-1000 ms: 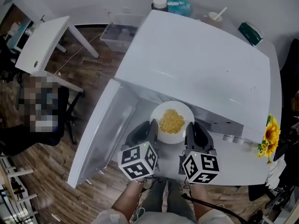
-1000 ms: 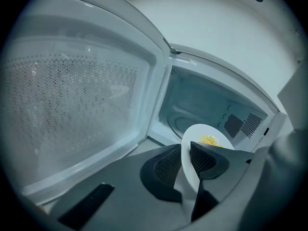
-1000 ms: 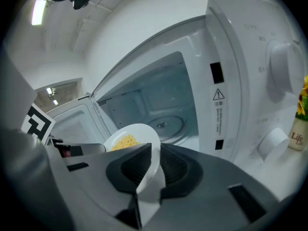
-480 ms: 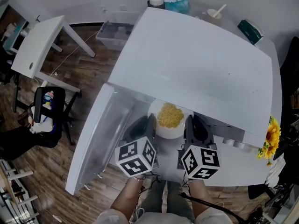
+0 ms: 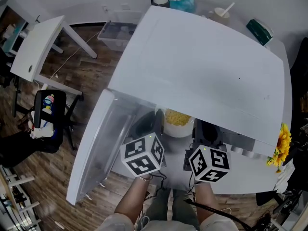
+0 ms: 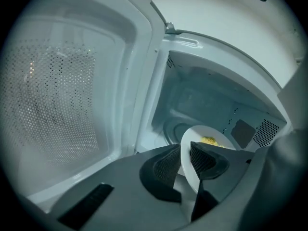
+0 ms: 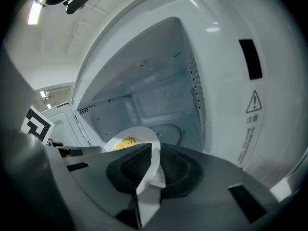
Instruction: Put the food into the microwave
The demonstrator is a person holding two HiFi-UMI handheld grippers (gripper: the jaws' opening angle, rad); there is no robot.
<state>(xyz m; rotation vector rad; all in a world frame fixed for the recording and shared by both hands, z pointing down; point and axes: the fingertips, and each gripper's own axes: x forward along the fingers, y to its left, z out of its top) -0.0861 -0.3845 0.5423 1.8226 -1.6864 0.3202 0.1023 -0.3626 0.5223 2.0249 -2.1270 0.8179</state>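
Observation:
A white plate [image 5: 176, 127] with yellow food [image 5: 177, 117] is held between both grippers at the mouth of the open white microwave [image 5: 202, 66]. In the head view the microwave's top hides the plate's far half. My left gripper [image 6: 185, 153] is shut on the plate's left rim [image 6: 192, 150], and the food [image 6: 209, 140] shows beyond the pads. My right gripper [image 7: 153, 160] is shut on the plate's right rim [image 7: 139, 136]. The glass turntable [image 7: 168, 129] lies just beyond the plate inside the cavity. The door [image 5: 103, 143] stands swung open at the left.
The microwave's control panel side [image 7: 250, 90] stands close on the right. A sunflower [image 5: 279, 143] sits at the counter's right end. On the wood floor at the left are a white desk [image 5: 41, 47], a black chair [image 5: 48, 109] and a clear bin [image 5: 115, 32].
Both grippers have carried the plate forward into the microwave's opening. The plate, fully in sight a second ago, is now half hidden under the microwave's top.

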